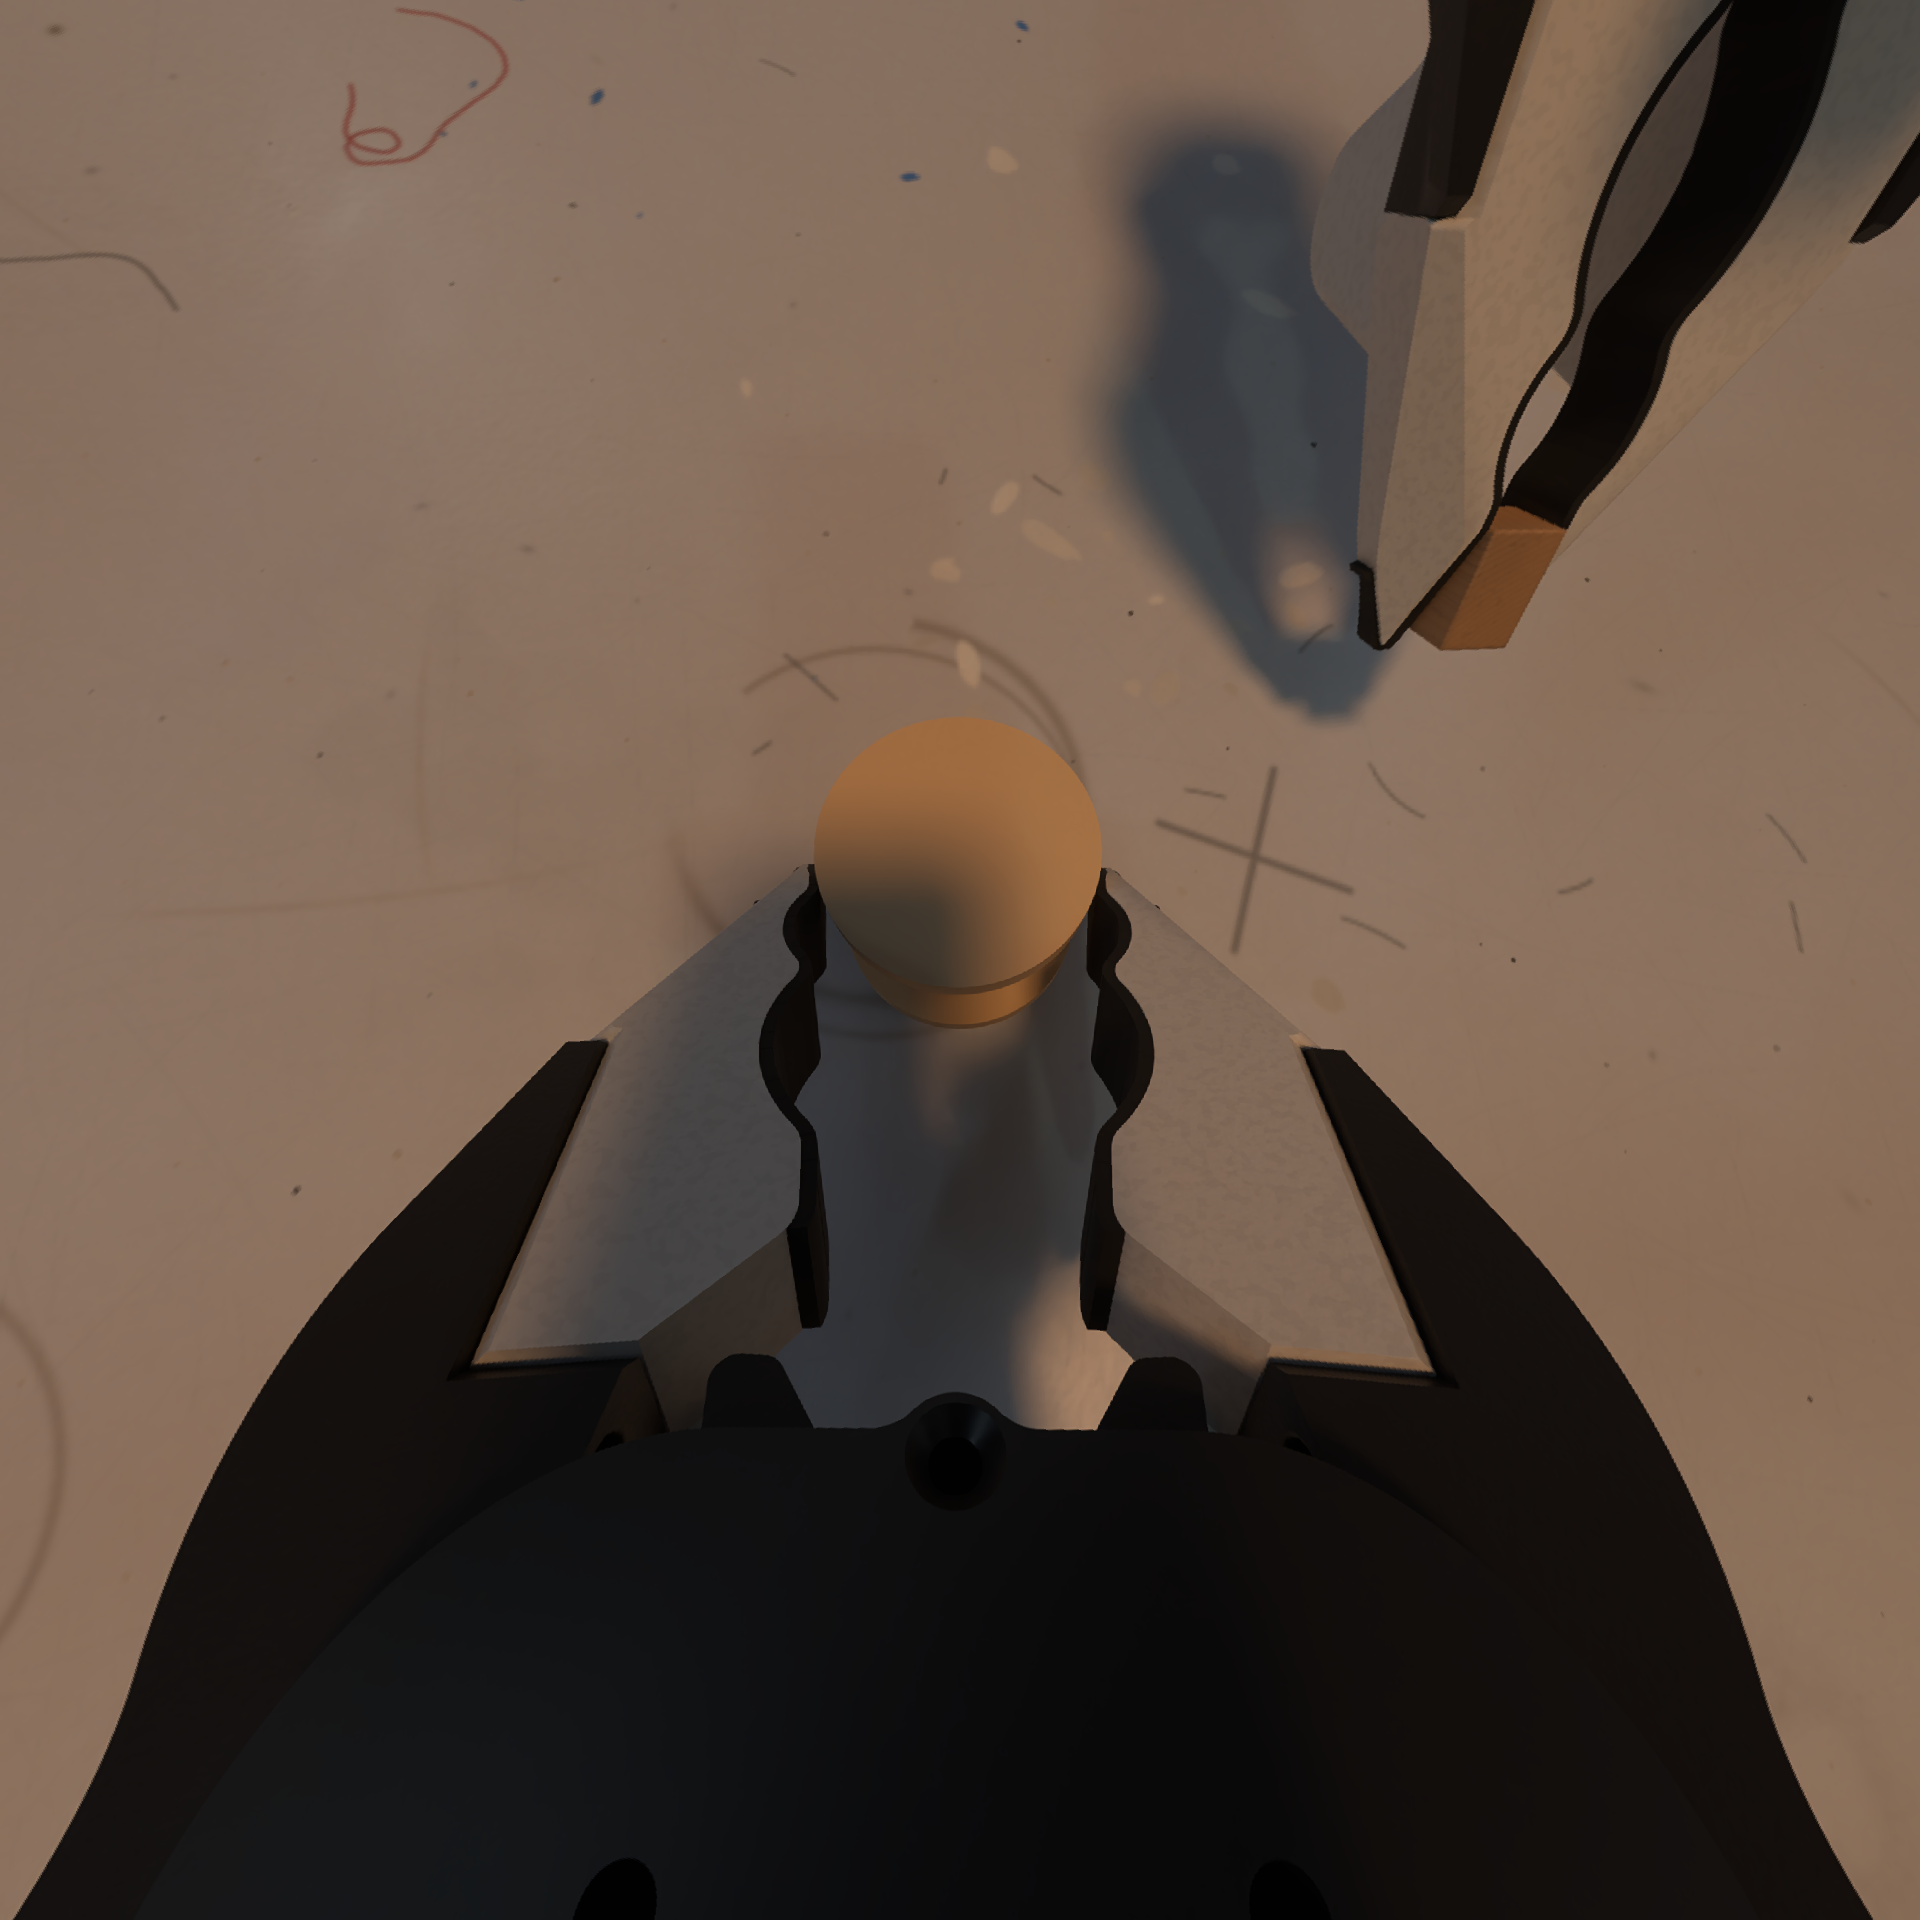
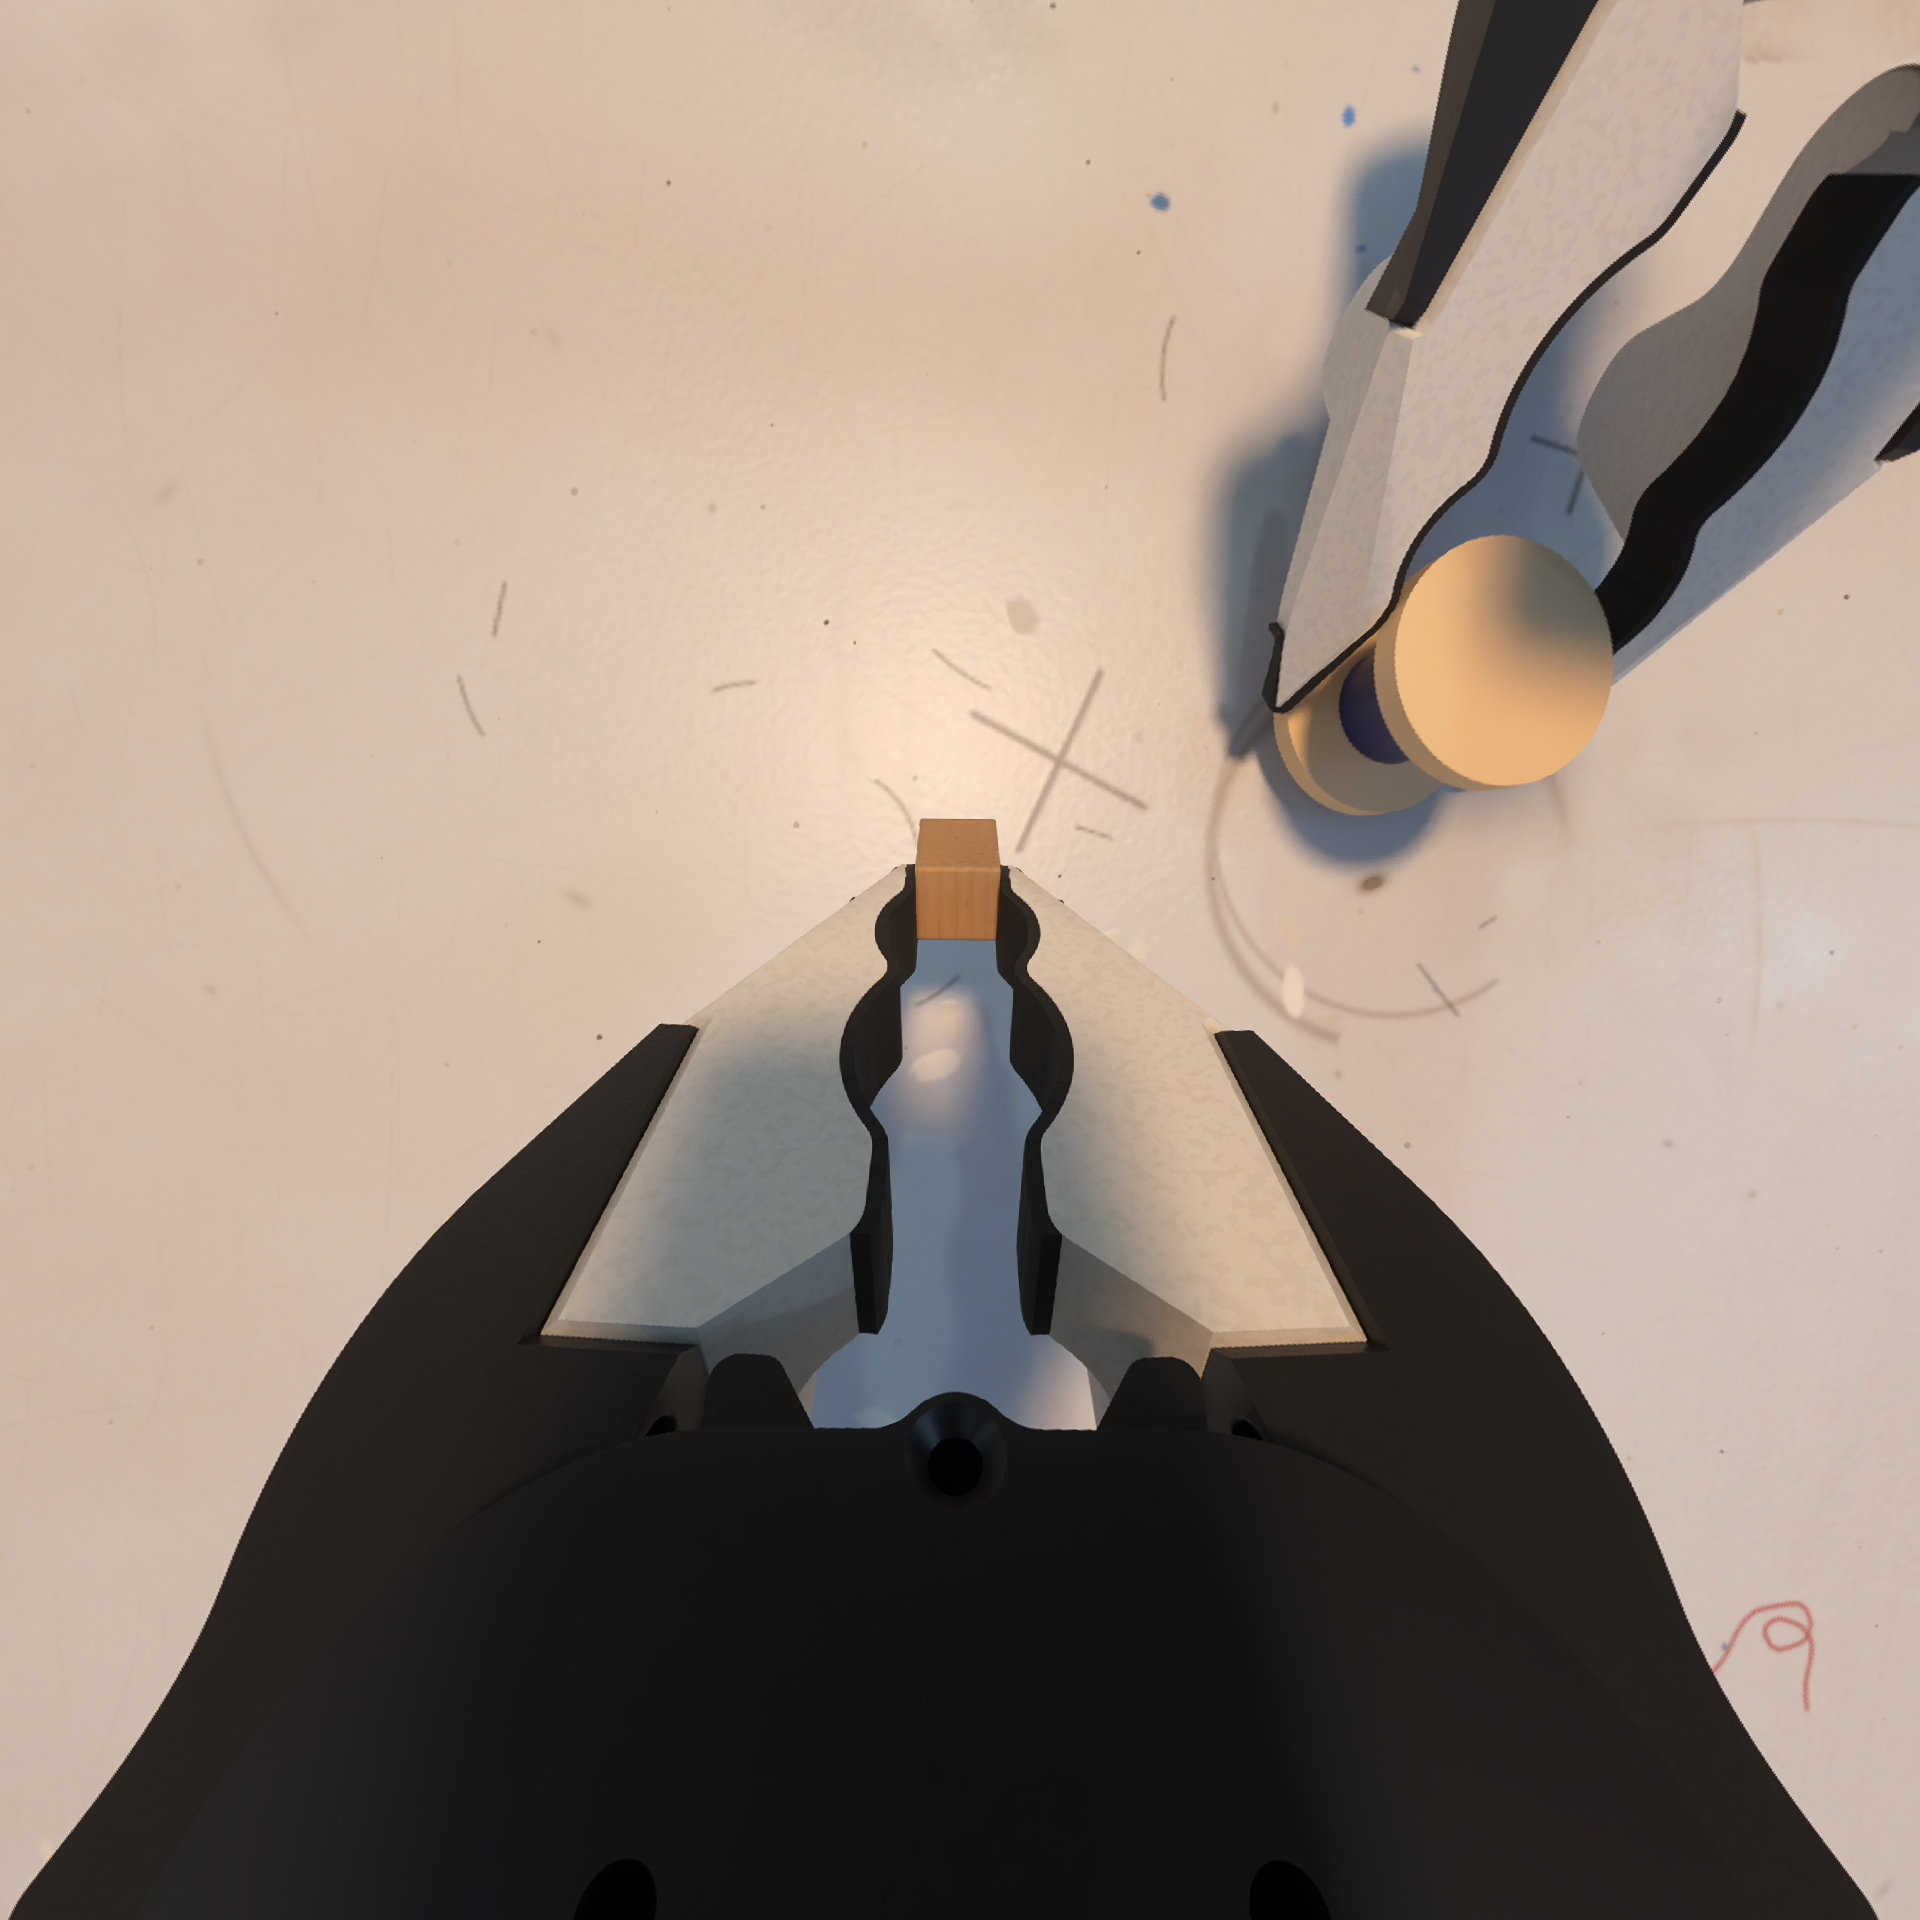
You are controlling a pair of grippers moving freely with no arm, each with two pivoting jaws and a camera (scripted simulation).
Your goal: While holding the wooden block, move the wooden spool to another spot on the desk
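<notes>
1. Meanwhile, the right gripper (image 2: pixel 956 883) pinches the wooden block (image 2: pixel 957 878) above the desk (image 2: pixel 416 416); the left gripper (image 1: pixel 956 883) brackets the wooden spool (image 1: pixel 957 862), apparently gripping it
2. Relocation looks unfinished; whether the spool's lower flange touches the desk, I cannot tell
3. Only the right wrist view reveals the spool's dark core and lower flange

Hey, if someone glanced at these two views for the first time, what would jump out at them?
First, the round wooden spool at the centre of the left wrist view, clamped at the tips of the left gripper. Next, the small wooden block pinched at the tips of the right gripper. Beneath both lies a pale desk marked with pencil crosses and arcs.
</notes>
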